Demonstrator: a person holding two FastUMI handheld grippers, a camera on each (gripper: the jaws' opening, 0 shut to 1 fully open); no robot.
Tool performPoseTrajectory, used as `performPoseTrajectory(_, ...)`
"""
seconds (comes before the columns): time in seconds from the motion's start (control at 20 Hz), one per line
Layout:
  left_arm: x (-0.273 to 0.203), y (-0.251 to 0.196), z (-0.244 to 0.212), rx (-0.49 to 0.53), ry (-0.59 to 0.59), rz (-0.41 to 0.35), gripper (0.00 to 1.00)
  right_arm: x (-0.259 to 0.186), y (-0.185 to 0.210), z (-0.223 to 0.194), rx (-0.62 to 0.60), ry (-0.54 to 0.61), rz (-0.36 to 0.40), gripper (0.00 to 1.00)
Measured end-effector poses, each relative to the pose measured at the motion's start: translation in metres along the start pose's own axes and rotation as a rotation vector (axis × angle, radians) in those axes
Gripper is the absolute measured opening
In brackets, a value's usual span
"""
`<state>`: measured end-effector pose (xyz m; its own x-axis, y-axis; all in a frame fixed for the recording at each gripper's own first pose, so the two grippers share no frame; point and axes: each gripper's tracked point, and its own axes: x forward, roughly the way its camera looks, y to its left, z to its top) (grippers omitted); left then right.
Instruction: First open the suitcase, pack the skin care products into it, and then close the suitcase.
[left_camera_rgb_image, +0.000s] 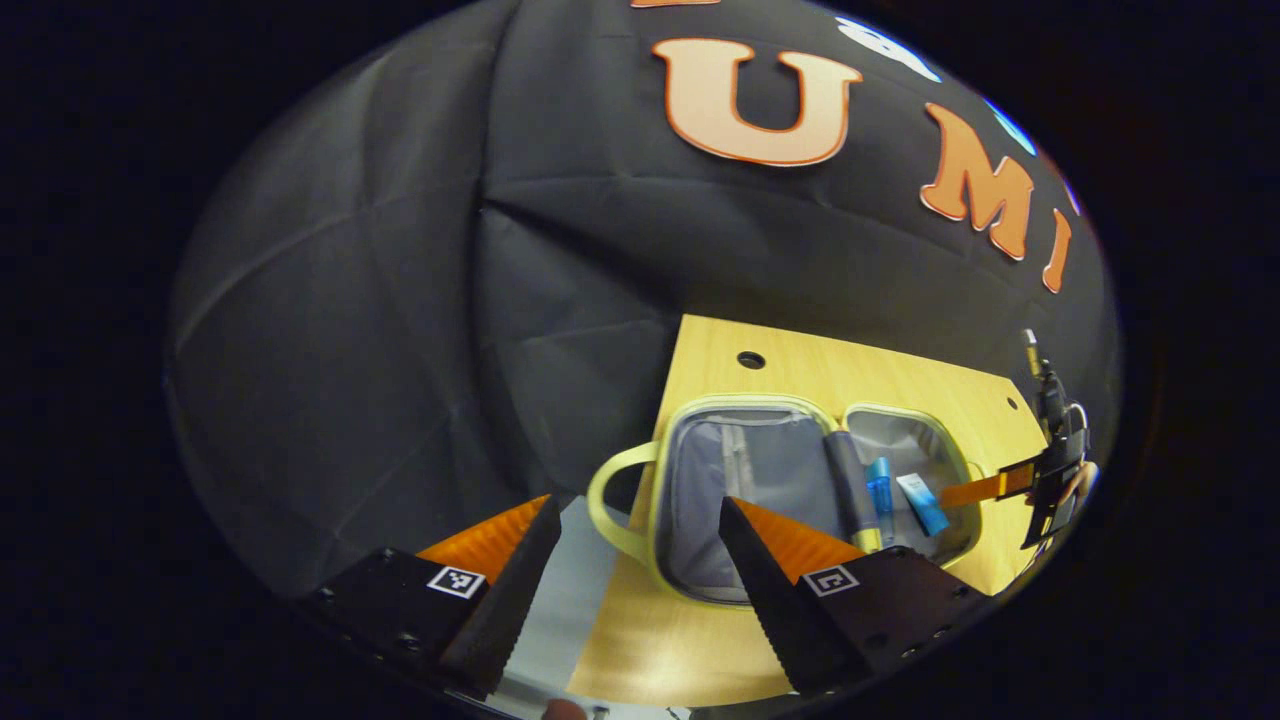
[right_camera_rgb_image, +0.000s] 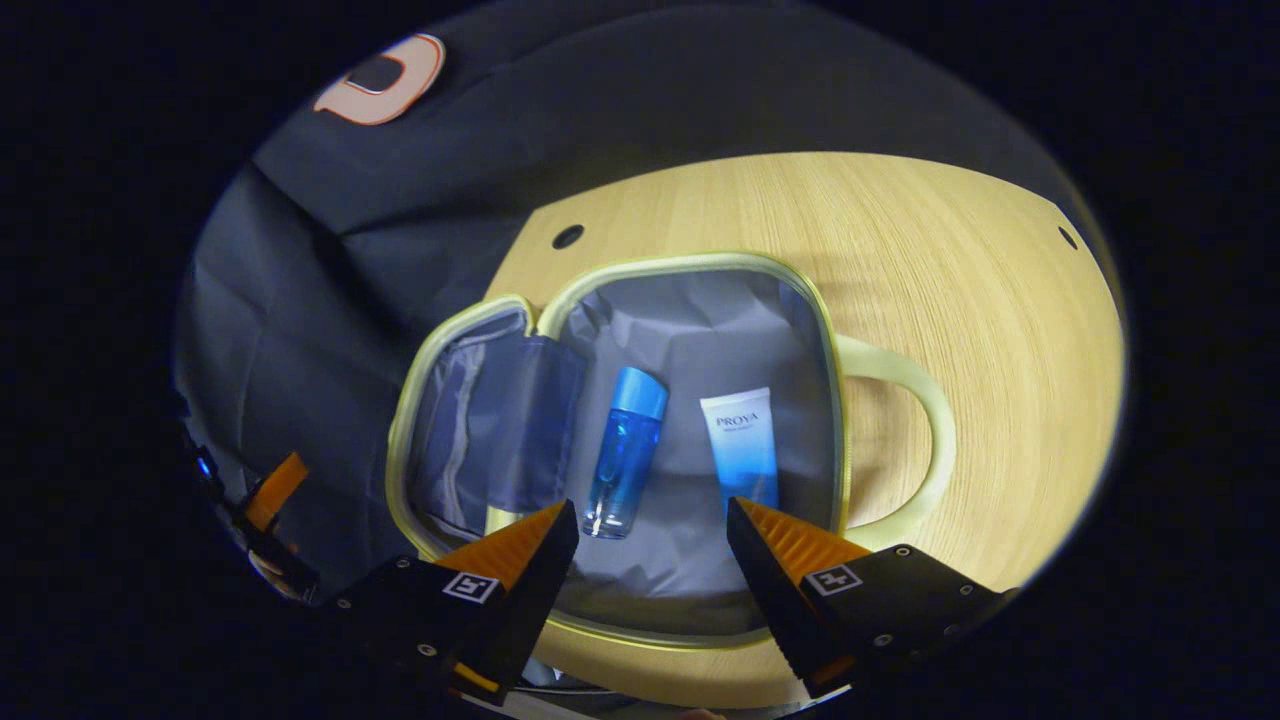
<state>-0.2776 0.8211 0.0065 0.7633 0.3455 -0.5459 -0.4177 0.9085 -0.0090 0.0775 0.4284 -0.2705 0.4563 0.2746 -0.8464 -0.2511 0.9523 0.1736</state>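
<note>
- Left gripper (left_camera_rgb_image: 634, 560): jaws wide apart, nothing between them, touching nothing.
- Ahead of the left jaws: suitcase (left_camera_rgb_image: 760, 495) lying open on the table (left_camera_rgb_image: 800, 365), both halves flat. Its near half sits just beyond the right finger; the handle (left_camera_rgb_image: 612, 500) falls between the two fingers.
- Right gripper (right_camera_rgb_image: 652, 545): jaws wide apart, empty, hovering over the suitcase's (right_camera_rgb_image: 690, 320) open half.
- Just ahead of its left finger: blue bottle (right_camera_rgb_image: 625, 465) lying on the lining.
- Just ahead of its right finger: white-blue tube (right_camera_rgb_image: 742, 445), lying beside the bottle, the two apart. Whether the finger touches the tube, cannot tell.
- Other half of the suitcase stands tilted up, left of the jaws.
- In left gripper view the bottle (left_camera_rgb_image: 879, 495) and tube (left_camera_rgb_image: 922, 503) lie in the far half, with the right gripper (left_camera_rgb_image: 1050, 470) at that half's far edge.
</note>
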Motion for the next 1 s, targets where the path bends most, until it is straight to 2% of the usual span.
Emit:
performPoseTrajectory(0.15,0.033,0.035,-0.011,-0.029,-0.023,-0.014,0.99,-0.019,0.017,0.014,-0.033,-0.101,0.022,0.95)
performPoseTrajectory(0.3,0.070,0.046,-0.032,-0.135,0.003,-0.118,0.97,-0.043,0.031,0.019,-0.054,-0.173,0.036,0.95)
performPoseTrajectory(0.45,0.108,0.047,-0.054,-0.242,0.055,-0.197,0.97,-0.055,0.033,0.013,-0.072,-0.204,0.016,0.95)
performPoseTrajectory(0.75,0.149,0.041,-0.068,-0.388,0.089,-0.259,0.97,-0.072,0.027,0.008,-0.076,-0.228,-0.037,0.95)
performPoseTrajectory(0.85,0.156,0.034,-0.070,-0.407,0.099,-0.284,0.96,-0.074,0.022,0.006,-0.065,-0.232,-0.051,0.95)
performPoseTrajectory(1.0,0.164,0.030,-0.076,-0.386,0.126,-0.283,0.90,-0.076,0.015,0.001,-0.068,-0.224,-0.075,0.95)
